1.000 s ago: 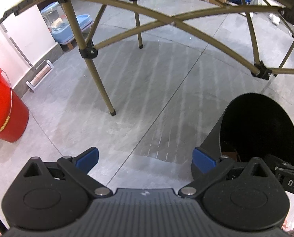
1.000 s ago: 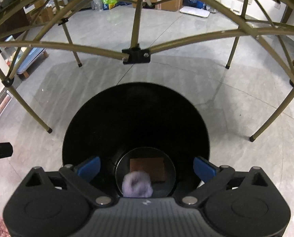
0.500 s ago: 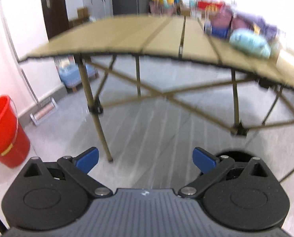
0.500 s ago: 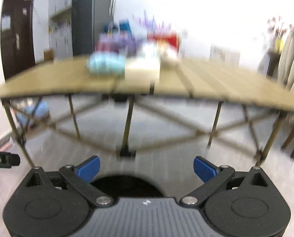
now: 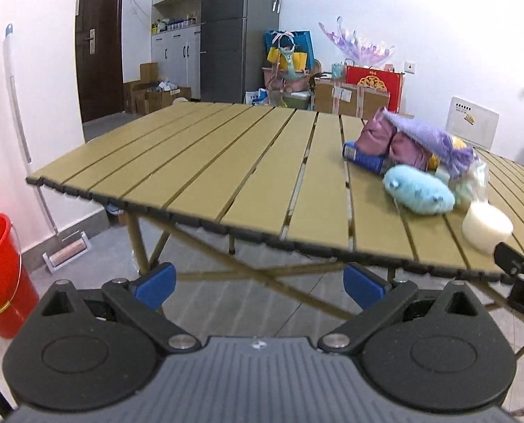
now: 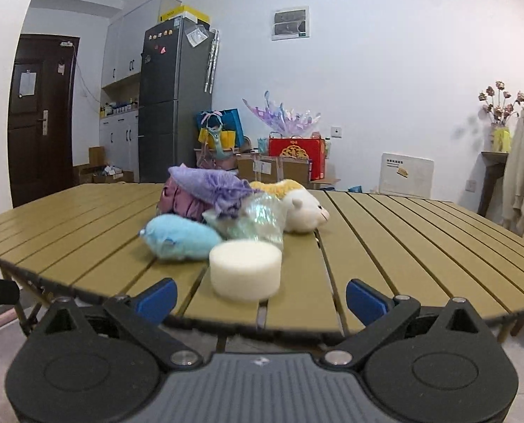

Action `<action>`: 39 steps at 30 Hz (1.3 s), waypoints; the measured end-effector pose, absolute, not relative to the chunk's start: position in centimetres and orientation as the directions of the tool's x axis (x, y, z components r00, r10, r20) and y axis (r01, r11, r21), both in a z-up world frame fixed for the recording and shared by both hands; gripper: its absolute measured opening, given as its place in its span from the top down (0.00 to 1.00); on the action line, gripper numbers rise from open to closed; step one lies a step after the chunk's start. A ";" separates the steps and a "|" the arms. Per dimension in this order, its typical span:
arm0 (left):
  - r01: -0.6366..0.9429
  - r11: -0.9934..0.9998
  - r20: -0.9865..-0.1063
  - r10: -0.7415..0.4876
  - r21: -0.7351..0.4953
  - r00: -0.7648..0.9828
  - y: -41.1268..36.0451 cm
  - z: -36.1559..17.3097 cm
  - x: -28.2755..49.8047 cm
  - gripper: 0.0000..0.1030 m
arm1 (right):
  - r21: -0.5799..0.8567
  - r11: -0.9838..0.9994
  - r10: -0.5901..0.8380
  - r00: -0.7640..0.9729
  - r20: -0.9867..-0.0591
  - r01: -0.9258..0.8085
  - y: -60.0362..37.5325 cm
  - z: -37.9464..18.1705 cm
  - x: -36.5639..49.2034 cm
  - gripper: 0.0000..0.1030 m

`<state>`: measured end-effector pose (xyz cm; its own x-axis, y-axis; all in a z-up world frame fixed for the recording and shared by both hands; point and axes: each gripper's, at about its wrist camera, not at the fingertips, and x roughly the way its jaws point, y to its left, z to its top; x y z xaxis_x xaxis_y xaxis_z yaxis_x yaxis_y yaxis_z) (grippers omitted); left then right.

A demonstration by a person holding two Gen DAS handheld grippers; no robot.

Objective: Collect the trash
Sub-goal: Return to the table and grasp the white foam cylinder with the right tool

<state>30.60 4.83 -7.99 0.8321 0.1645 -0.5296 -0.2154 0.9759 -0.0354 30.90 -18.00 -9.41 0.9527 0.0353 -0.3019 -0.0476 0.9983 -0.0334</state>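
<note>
Right gripper [image 6: 258, 298] is black with bright blue fingertips [image 6: 156, 294]. Straight ahead of it sits a plain cream-white sponge disc [image 6: 246, 269] on an olive-tan slatted table [image 6: 402, 246]. Just past that and a bit left is a fuzzy sky-blue plush [image 6: 180, 236], then a lilac knit cloth [image 6: 212, 185] over something mauve, plus a white and yellow stuffed animal [image 6: 297, 204]. Off the left gripper's [image 5: 258, 283] left there's a red bucket [image 5: 1, 275].

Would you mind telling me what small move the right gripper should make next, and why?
Probably ease the right gripper forward onto the white foam disc. Its jaws are open and empty, and the disc sits nearest the table edge, just ahead and slightly left of centre, apart from the blue plush.
</note>
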 end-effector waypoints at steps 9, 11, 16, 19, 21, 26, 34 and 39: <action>-0.169 0.985 -0.500 0.139 -0.015 0.855 2.5 -7.6 34.1 0.00 | -0.010 0.993 0.108 0.933 -0.342 -0.118 -17.7 -10.8 36.6 0.20; -0.153 0.988 -0.496 0.125 -0.017 0.859 2.0 -7.5 34.7 0.00 | -0.010 0.991 0.124 0.927 -0.354 -0.136 -17.5 -11.2 37.2 0.47; -0.127 0.992 -0.491 0.110 -0.001 0.864 0.6 -7.4 35.7 0.00 | 0.014 0.993 0.117 0.933 -0.341 -0.119 -18.2 -11.1 37.4 0.47; -0.107 0.994 -0.495 0.093 0.000 0.864 0.0 -7.6 36.3 0.00 | 0.036 0.995 0.100 0.941 -0.322 -0.093 -19.2 -10.7 37.1 0.48; -0.089 0.996 -0.495 0.077 -0.001 0.865 -0.6 -7.5 36.9 0.00 | 0.064 0.995 0.093 0.945 -0.315 -0.077 -19.9 -10.4 37.2 0.48; -0.056 0.998 -0.479 0.052 0.006 0.876 -2.6 -6.8 38.6 0.00 | 0.094 0.995 0.059 0.954 -0.295 -0.032 -21.6 -9.9 37.1 0.47; -0.010 1.000 -0.486 0.023 0.029 0.874 -6.0 -6.4 41.9 0.00 | 0.125 0.992 0.005 0.954 -0.301 0.035 -24.4 -10.3 38.0 0.48; 0.000 1.000 -0.518 0.008 0.016 0.855 -7.1 -6.3 44.0 0.00 | 0.117 0.991 -0.021 0.951 -0.309 0.060 -24.9 -10.7 38.4 0.48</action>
<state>43.98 -7.07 -6.29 0.8551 0.0084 -0.5184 -0.0003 0.9999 0.0157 38.38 -24.87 -10.73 0.9508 -0.0211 -0.3092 0.0600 0.9913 0.1169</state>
